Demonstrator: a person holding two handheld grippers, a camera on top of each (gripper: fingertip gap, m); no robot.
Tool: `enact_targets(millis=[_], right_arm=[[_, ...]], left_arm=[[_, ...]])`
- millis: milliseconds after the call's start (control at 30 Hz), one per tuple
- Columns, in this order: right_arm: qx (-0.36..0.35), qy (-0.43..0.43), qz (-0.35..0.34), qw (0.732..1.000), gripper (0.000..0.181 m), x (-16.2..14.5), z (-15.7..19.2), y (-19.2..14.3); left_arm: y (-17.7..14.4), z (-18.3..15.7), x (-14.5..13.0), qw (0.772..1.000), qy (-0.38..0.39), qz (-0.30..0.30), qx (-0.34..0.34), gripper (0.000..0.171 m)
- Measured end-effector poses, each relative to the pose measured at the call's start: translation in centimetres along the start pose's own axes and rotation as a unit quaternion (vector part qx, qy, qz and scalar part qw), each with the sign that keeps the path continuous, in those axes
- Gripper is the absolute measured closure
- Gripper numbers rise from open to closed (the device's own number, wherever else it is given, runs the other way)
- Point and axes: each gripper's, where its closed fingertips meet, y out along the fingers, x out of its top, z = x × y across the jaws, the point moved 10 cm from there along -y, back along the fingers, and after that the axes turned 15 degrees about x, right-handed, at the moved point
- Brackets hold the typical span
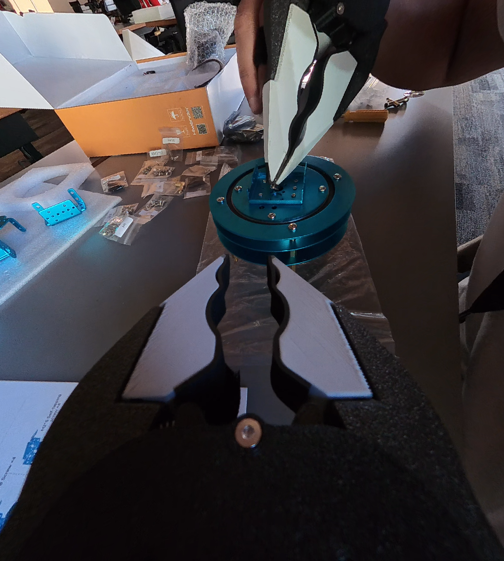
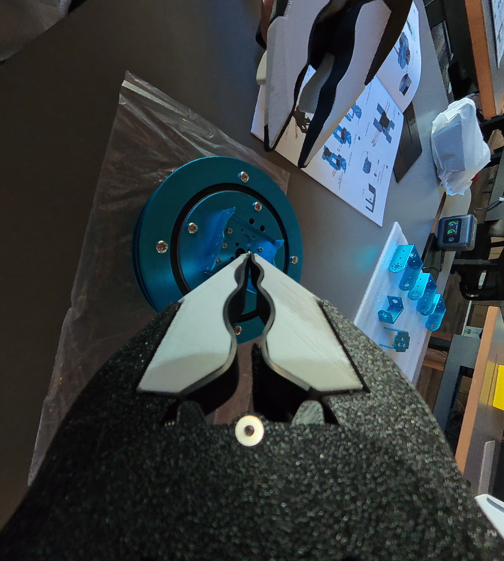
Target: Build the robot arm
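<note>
A round blue metal base [image 1: 244,220] stands on a clear plastic bag [image 1: 244,303] on the dark table. A blue U-shaped bracket [image 1: 278,198] sits on its centre plate. My right gripper [image 1: 273,184] comes down from above, shut on a small screw [image 1: 274,186] at a hole in the bracket. In the right wrist view the right gripper [image 2: 249,255] pinches the screw [image 2: 249,252] over the bracket [image 2: 223,221] and base [image 2: 159,218]. My left gripper [image 1: 249,259] is open and empty, hovering just in front of the base; it also shows in the right wrist view [image 2: 285,154].
An open orange box [image 1: 129,124] and several small bags of screws [image 1: 159,188] lie behind and left of the base. A white foam sheet [image 1: 62,243] carries several blue brackets [image 2: 408,273]. A printed sheet [image 2: 366,151] lies near me. A yellow-handled tool [image 1: 366,116] lies at the far right. My right fingertips sit around 8 cm from my left ones.
</note>
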Motion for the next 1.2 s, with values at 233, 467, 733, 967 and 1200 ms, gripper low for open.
enact_targets(millis=[233, 467, 733, 967, 1200], right_arm=[[0.015, 0.006, -0.001, 1.000, 0.181, 0.0, -0.3, -0.1], [0.020, 0.024, -0.007, 0.999, 0.181, -0.1, -0.4, -0.1], [0.024, 0.038, -0.016, 0.999, 0.181, -0.3, -0.5, -0.2], [-0.013, 0.127, -0.065, 0.990, 0.180, -1.7, -0.1, -2.6], [0.000, 0.338, -0.236, 0.911, 0.166, -3.6, 2.3, -3.8]], left_arm=[[0.1, 0.0, -0.2, 1.000, 0.000, 0.007, -0.001, 0.148], [0.3, 0.0, -0.3, 1.000, 0.000, 0.012, -0.003, 0.148], [0.4, -0.1, -0.4, 1.000, 0.003, 0.017, -0.006, 0.148], [0.3, 0.1, -0.3, 1.000, -0.008, 0.014, -0.010, 0.148], [0.6, 0.0, -0.5, 0.999, -0.008, 0.026, -0.022, 0.148]])
